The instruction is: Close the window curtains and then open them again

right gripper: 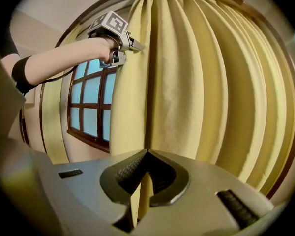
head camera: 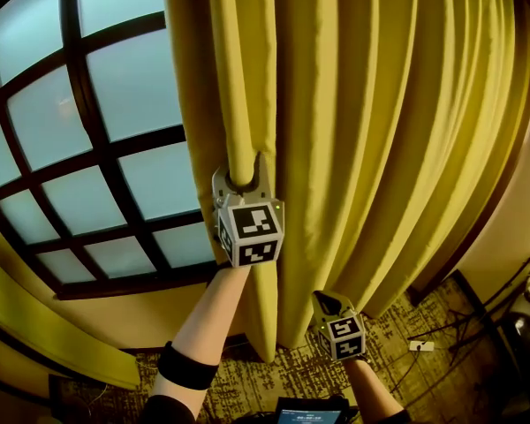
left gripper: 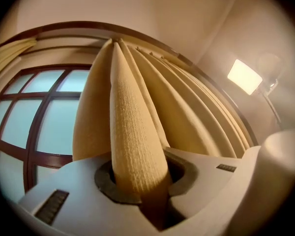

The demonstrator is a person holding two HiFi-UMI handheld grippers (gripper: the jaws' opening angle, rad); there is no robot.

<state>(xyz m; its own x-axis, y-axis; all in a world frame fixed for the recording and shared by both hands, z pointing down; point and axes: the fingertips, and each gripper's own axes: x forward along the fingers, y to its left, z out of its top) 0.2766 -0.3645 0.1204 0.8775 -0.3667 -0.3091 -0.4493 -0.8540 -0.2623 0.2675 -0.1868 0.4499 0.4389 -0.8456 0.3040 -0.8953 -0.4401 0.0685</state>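
**A:** Two grippers, both on one curtain [head camera: 371, 148]. Mustard-yellow cloth with a fine ribbed weave, hanging in deep rounded pleats from twelve through four o'clock of the head view.

**B:** Left gripper [head camera: 242, 177]?

**A:** Near centre, at the curtain's window-side edge. Pale grey jaws clamp around one thick, tube-like fold. The fold fills the rounded hollow between the dark pads.

**B:** Right gripper [head camera: 325, 300]?

**A:** Lower, at five o'clock. Jaws are pressed together, with a thin flat strip of the same cloth pinched between the ridged pads.

**B:** Window [head camera: 97, 148]?

**A:** Nine o'clock, uncovered. Curved top, pale bluish panes in a grid of dark brown bars. Patterned carpet [head camera: 291, 380] at six o'clock.
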